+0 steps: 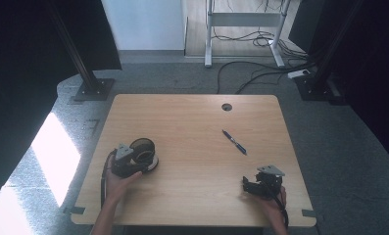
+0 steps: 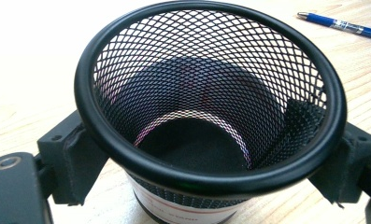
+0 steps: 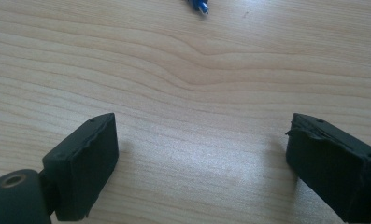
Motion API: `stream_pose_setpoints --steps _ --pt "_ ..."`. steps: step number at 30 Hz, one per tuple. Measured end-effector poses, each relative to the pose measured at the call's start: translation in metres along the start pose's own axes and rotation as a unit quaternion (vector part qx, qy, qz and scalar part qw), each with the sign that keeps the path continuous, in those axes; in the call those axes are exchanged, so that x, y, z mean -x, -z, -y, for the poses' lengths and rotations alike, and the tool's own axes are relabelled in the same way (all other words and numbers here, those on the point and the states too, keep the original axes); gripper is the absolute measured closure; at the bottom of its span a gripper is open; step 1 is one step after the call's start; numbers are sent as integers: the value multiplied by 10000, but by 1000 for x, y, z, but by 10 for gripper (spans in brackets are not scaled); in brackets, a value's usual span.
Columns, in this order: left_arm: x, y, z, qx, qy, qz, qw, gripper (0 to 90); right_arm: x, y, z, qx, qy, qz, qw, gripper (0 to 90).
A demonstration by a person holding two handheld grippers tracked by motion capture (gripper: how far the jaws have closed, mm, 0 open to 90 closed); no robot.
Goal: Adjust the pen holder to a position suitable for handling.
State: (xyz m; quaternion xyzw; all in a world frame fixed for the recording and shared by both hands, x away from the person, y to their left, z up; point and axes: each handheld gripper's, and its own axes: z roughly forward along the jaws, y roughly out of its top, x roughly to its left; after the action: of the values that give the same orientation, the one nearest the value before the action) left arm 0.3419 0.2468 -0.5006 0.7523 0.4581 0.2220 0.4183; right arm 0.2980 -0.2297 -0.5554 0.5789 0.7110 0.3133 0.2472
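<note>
Steadying a black wire-mesh pen cup (image 2: 206, 93), left gripper (image 1: 128, 164) clamps it; right gripper (image 1: 263, 185), jaws apart, faces blue ballpoint pen (image 1: 234, 142) on wooden desk (image 1: 192, 122).

bare table (image 1: 192, 122) between mesh cup (image 1: 144, 149), pen (image 1: 234, 142)

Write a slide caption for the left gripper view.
Left gripper clamped on an empty black mesh pen cup on the wooden table, blue pen lying beyond.
</note>
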Motion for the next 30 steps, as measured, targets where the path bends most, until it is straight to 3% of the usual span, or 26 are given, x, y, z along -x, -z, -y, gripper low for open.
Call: stream_pose_setpoints --steps 5,30 --pt "1 4 -2 67 73 37 9999 109 0 0 0 -1 1 -2 10000 88" --pt "31 7 -14 141 -160 231 9995 109 0 0 0 -1 -3 2 10000 88"
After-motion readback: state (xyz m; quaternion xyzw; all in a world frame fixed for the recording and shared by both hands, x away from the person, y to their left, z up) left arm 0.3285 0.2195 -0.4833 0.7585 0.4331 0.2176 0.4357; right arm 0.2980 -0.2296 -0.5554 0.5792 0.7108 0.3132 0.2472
